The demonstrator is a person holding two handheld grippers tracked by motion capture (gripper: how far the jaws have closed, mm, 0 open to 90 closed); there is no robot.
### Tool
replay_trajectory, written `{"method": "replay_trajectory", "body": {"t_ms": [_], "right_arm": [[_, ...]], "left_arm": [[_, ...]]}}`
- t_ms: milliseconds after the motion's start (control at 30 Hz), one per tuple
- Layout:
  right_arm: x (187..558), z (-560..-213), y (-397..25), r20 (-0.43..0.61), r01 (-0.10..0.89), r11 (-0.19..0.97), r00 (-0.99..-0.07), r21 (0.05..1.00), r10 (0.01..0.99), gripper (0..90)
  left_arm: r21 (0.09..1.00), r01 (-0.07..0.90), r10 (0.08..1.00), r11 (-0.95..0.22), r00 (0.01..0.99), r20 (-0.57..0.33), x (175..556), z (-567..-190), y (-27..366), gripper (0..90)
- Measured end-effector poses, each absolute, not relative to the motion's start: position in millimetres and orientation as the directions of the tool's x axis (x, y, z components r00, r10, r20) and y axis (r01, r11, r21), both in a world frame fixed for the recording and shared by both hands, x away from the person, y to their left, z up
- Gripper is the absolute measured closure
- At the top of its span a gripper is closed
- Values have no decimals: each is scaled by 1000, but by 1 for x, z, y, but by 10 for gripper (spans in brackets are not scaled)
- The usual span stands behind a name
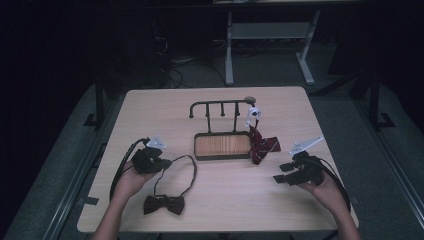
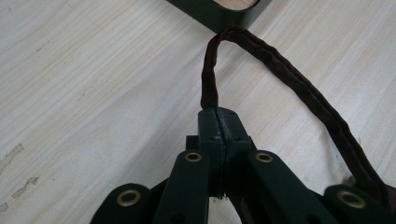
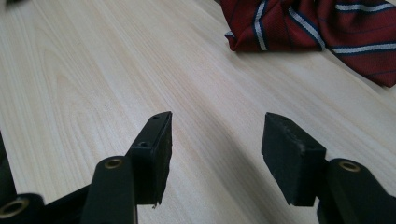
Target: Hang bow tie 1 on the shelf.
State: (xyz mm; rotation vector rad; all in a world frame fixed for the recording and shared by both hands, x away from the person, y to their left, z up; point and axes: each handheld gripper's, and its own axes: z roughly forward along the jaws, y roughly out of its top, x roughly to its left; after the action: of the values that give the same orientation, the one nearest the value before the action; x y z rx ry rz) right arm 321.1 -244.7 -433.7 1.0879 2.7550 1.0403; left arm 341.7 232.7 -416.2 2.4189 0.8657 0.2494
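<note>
A: Dark bow tie lies flat near the table's front edge, its thin fabric strap looping up and away towards the rack.

B: And the left gripper is clamped tight on that strap, bow trailing below it!

A: Right gripper gapes wide, holding nothing, close by the striped red tie.

Left gripper view: strap runs off bottom-right edge, bow unseen; tray cut by top edge, 1 corner visible. Right gripper view: striped tie cropped at top and right edges. High view: white object on rack too small to identify.
</note>
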Motion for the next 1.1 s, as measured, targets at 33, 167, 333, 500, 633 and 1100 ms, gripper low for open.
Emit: {"method": "replay_trajectory", "body": {"t_ms": [33,167,333,500,633,1100], "right_arm": [[321,-434,-245,228,609,539,-759,582,610,429],[322,-434,-245,227,605,541,-761,584,607,429],[322,-434,-247,223,602,542,-763,586,607,429],[322,-433,-251,236,616,527,-752,586,616,429],[322,-433,-253,234,612,524,-753,592,615,429],[321,-431,-257,236,614,511,-747,601,621,429]], "left_arm": [[559,528,631,-640,776,-11,341,-415,233,897],[564,525,631,-637,776,-10,340,-413,232,897],[561,515,620,-649,784,-2,339,-410,229,897],[560,509,615,-654,788,2,337,-406,226,897],[556,502,608,-662,794,7,335,-402,226,897],[580,463,573,-670,820,7,327,-378,228,898]]}}
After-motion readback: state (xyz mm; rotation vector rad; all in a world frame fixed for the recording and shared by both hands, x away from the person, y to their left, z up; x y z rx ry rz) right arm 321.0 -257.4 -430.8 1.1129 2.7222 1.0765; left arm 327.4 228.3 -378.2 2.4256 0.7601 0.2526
